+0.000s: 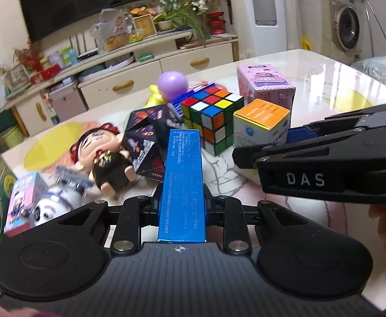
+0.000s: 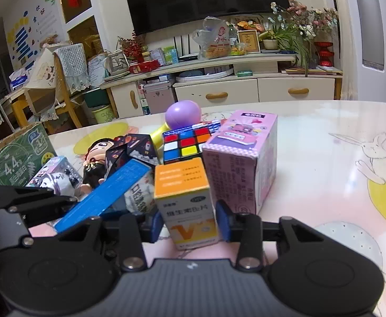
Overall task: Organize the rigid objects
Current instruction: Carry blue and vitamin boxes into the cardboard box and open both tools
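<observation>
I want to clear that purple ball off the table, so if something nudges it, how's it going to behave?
The purple ball looks smooth and round, so it would probably roll freely. It sits wedged behind the Rubik's cube, which may stop it on that side. It seems like light plastic.

Toys and boxes are crowding the middle of the table (image 2: 325, 137), leaving its right side and far right corner lying open for a hand to pass. A pink box (image 2: 243, 155) is walling off that clutter along the open stretch, with a cube (image 2: 183, 145) and a purple ball (image 2: 183, 115) packing in behind it. Toward the left edge, a doll (image 1: 106, 155), a dark folded cube (image 1: 145, 142) and a green carton (image 2: 16, 155) are blocking any approach.
</observation>
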A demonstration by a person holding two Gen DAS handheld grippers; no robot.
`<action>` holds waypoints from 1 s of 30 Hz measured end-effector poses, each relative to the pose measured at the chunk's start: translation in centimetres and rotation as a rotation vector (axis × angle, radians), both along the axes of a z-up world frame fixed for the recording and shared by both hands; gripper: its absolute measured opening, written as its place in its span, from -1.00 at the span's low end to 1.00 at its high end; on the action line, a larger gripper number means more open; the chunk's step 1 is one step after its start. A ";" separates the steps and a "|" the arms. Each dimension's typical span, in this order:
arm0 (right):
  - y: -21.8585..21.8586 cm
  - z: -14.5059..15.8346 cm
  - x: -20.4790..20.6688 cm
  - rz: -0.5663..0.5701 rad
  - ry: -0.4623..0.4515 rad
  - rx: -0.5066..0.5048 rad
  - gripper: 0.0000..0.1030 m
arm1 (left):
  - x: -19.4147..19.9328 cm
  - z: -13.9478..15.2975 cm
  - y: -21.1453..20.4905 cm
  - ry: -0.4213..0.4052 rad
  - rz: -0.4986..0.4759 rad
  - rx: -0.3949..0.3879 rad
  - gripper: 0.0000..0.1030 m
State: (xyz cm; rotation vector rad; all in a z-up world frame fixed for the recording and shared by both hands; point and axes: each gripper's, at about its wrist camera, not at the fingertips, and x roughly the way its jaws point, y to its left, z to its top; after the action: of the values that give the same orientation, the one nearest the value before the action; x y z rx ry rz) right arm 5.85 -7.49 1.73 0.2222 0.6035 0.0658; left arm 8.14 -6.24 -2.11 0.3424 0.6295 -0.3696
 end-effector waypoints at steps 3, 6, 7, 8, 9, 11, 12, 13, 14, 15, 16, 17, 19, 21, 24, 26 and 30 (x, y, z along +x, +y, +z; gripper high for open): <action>0.1 0.0 0.0 0.002 0.001 -0.008 -0.26 | -0.5 0.4 0.6 0.010 0.021 -0.017 -0.40; 0.3 0.1 -0.2 0.004 0.001 -0.008 -0.27 | -1.1 0.7 1.3 0.019 0.031 -0.035 -0.40; 0.3 0.1 -0.2 0.005 0.001 -0.009 -0.28 | -1.3 0.8 1.6 0.020 0.035 -0.042 -0.40; 0.4 0.1 -0.3 0.007 0.001 -0.010 -0.28 | -1.5 1.0 1.8 0.021 0.044 -0.047 -0.40; 0.6 0.1 -0.5 0.007 0.001 -0.011 -0.28 | -1.8 1.0 2.0 0.022 0.051 -0.054 -0.40; 1.0 0.1 -0.6 0.008 0.003 -0.018 -0.28 | -2.2 1.2 2.7 0.021 0.064 -0.070 -0.40; 1.2 0.1 -0.7 0.011 0.003 -0.024 -0.28 | -2.3 1.2 2.7 0.021 0.067 -0.075 -0.40; 1.4 0.1 -0.9 0.013 0.003 -0.031 -0.28 | -2.5 1.4 3.0 0.021 0.072 -0.082 -0.40; 1.7 0.1 -1.0 0.015 0.003 -0.036 -0.28 | -2.4 1.5 3.2 0.023 0.077 -0.090 -0.40; 2.0 0.1 -1.1 0.018 0.003 -0.039 -0.28 | -2.5 1.7 3.5 0.029 0.083 -0.102 -0.40; 2.2 0.1 -1.3 0.020 0.004 -0.042 -0.28 | -2.5 1.7 3.6 0.034 0.087 -0.111 -0.40; 2.5 0.1 -1.4 0.022 0.004 -0.045 -0.28 | -2.6 1.9 3.9 0.037 0.092 -0.121 -0.40; 3.0 0.1 -1.6 0.025 0.004 -0.054 -0.28 | -2.8 2.2 4.4 0.038 0.102 -0.133 -0.40; 3.5 0.1 -1.9 0.029 0.004 -0.064 -0.28 | -3.0 2.5 4.9 0.039 0.116 -0.146 -0.40; 4.3 0.2 -2.1 0.031 0.004 -0.073 -0.28 | -3.1 3.0 5.7 0.041 0.137 -0.165 -0.40; 4.8 0.2 -2.3 0.033 0.006 -0.077 -0.28 | -3.5 3.3 6.1 0.040 0.148 -0.174 -0.40; 5.6 0.3 -2.5 0.036 0.007 -0.080 -0.29 | -4.1 3.9 6.7 0.040 0.159 -0.189 -0.40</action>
State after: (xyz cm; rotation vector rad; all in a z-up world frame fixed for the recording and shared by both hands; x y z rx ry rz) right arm 3.36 -1.87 2.03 0.1344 0.6163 0.0754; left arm 4.05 0.51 1.81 0.1033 0.6510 -0.2818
